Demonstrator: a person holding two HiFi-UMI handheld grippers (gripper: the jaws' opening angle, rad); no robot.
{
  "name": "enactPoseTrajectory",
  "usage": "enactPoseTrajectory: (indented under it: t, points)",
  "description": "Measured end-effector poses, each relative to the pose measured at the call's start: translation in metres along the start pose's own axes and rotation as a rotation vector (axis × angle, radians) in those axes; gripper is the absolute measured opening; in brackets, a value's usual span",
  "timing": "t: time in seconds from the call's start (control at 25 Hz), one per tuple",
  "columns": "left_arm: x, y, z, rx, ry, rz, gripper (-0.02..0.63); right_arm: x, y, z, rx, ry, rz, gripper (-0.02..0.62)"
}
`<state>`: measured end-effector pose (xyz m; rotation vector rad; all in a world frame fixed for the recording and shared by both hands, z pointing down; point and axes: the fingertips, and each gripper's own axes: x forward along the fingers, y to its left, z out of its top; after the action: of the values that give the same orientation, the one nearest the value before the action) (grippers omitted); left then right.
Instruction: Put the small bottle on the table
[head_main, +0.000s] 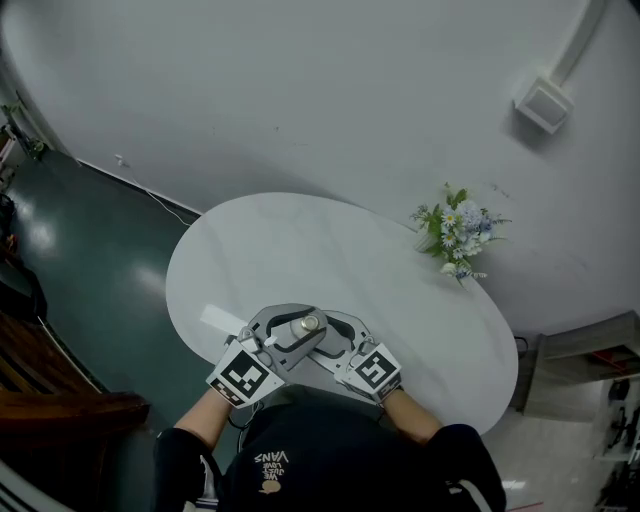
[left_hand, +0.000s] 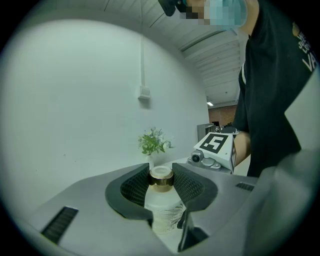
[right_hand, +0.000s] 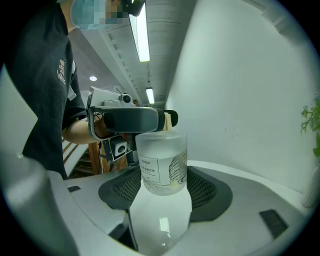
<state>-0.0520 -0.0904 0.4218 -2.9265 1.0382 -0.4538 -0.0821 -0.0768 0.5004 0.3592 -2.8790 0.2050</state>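
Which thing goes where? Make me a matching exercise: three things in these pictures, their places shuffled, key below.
Things:
1. small bottle
2. flower vase
3. white wall box

Places:
a. high on the wall
b. at the white table's far right edge
c. gripped by the left tongs and right tongs

Pairs: 1-c, 2-b, 3-a

Worktop (head_main: 300, 250): white, oval and glossy, its far edge close to a pale wall.
On it: one bunch of flowers (head_main: 458, 232), white and blue with green leaves, in a small white vase at the far right edge.
Floor (head_main: 100, 280): dark green and shiny, showing left of the worktop.
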Motion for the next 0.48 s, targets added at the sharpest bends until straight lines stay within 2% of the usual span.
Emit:
enactPoseTrajectory:
  t: [0.2, 0.48]
  points:
    - [0.005, 0.039, -0.017, 0.034, 0.011, -0.032, 0.161, 0.037, -0.026, 0.001, 0.002, 0.005, -0.033, 0.256]
    - [0.011, 0.09, -0.039, 0.022, -0.001, -0.063, 0.16, 0.082, -0.06, 0.002, 0.006, 0.011, -0.082, 0.256]
